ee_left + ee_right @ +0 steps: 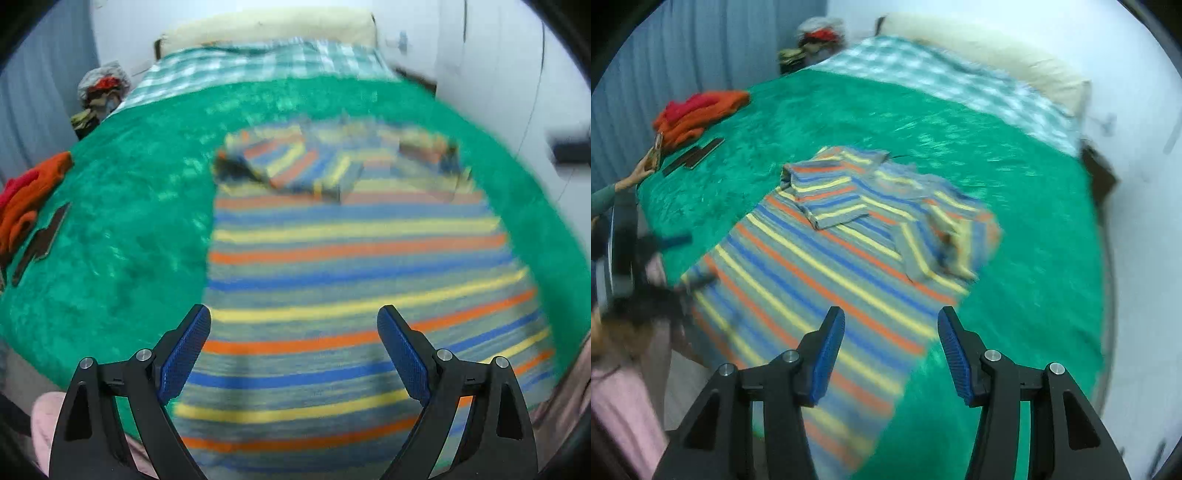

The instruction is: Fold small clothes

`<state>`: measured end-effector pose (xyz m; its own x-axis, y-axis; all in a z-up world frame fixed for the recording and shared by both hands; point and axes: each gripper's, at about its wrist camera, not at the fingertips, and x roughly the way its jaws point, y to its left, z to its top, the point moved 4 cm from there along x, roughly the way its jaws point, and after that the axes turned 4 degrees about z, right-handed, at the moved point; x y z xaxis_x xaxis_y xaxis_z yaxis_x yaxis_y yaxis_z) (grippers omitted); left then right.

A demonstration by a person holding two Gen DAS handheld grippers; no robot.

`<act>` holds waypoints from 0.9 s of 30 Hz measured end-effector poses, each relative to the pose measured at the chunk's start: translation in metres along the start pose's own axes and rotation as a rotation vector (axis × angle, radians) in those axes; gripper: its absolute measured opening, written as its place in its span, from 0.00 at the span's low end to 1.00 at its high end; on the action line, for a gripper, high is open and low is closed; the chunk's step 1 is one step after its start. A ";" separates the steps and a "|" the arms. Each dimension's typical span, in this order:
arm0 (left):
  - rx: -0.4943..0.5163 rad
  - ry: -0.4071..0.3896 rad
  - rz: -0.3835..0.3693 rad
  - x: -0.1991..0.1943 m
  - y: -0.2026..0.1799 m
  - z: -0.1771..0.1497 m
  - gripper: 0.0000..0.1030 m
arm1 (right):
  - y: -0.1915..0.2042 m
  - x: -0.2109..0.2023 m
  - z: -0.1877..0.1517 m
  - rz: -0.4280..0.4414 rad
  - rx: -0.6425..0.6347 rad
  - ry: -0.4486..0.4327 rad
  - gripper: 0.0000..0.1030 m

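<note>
**A:** Where does the shirt sit right now?

**B:** The striped shirt (827, 258) lies flat on the green blanket (1015, 206) of the bed, hem at the near edge, collar end far. Both sleeves look folded in across the chest — one (827, 199) on the left, one (938, 243) on the right, the right one a bit rumpled.

**A:** And the grippers?

**B:** Both empty. The left gripper (293, 350) hangs over the near part of the shirt with its jaws spread wide; the right gripper (891, 350) hangs over the near right edge, jaws apart too, though less so. Neither touches cloth as far as I can tell.

**A:** So the next step is the long fold?

**B:** That's my guess — bring the hem up to the shoulders. To do it well, I'd pinch the two near corners of the hem, one per gripper, taking the full thickness of cloth so no layer lags behind. Lift both together, level, and carry them far until the hem meets the shoulder line.

**A:** Any risk?

**B:** The rumpled right sleeve could bunch inside the fold; flattening it first would help. Also the hem hangs near the bed's edge, so a low grab might miss it. The orange clothes (701, 110) far left are well apart — no bother.
</note>
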<state>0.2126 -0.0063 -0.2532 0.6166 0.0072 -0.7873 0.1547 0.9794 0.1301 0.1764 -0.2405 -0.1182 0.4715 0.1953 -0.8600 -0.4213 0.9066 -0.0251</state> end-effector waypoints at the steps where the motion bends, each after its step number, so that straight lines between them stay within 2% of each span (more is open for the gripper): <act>1: 0.035 0.026 0.011 0.012 -0.006 -0.008 0.89 | -0.002 0.029 0.010 0.017 -0.014 0.018 0.51; 5: 0.116 0.065 0.043 0.022 -0.008 -0.030 0.89 | -0.015 0.130 0.037 0.034 -0.046 0.105 0.51; 9: 0.103 0.071 0.040 0.015 -0.004 -0.028 0.92 | -0.033 0.199 0.049 0.029 0.028 0.144 0.49; 11: 0.089 0.082 0.036 0.017 0.000 -0.028 0.94 | -0.051 0.220 0.048 0.045 0.112 0.159 0.24; 12: 0.081 0.091 0.030 0.017 0.001 -0.029 0.95 | -0.062 0.220 0.047 0.052 0.168 0.150 0.03; 16: 0.075 0.102 0.030 0.018 0.008 -0.029 0.94 | -0.140 0.147 0.037 0.072 0.424 -0.034 0.03; 18: 0.071 0.104 0.031 0.014 0.012 -0.029 0.93 | -0.194 0.101 0.015 0.022 0.546 -0.101 0.03; 20: 0.063 0.102 0.030 0.011 0.013 -0.027 0.93 | -0.259 0.055 -0.023 -0.084 0.693 -0.141 0.03; 23: 0.047 0.096 0.022 0.007 0.011 -0.018 0.93 | -0.325 0.029 -0.077 -0.231 0.811 -0.102 0.03; 25: 0.039 0.094 0.018 0.005 0.009 -0.012 0.93 | -0.343 0.031 -0.099 -0.250 0.855 -0.068 0.03; 27: 0.041 0.100 0.023 0.003 0.008 -0.006 0.93 | -0.345 0.043 -0.113 -0.277 0.848 -0.008 0.03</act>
<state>0.2111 0.0024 -0.2583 0.5408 0.0516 -0.8396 0.1743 0.9696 0.1718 0.2540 -0.5874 -0.2041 0.4779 -0.0725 -0.8754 0.4221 0.8929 0.1565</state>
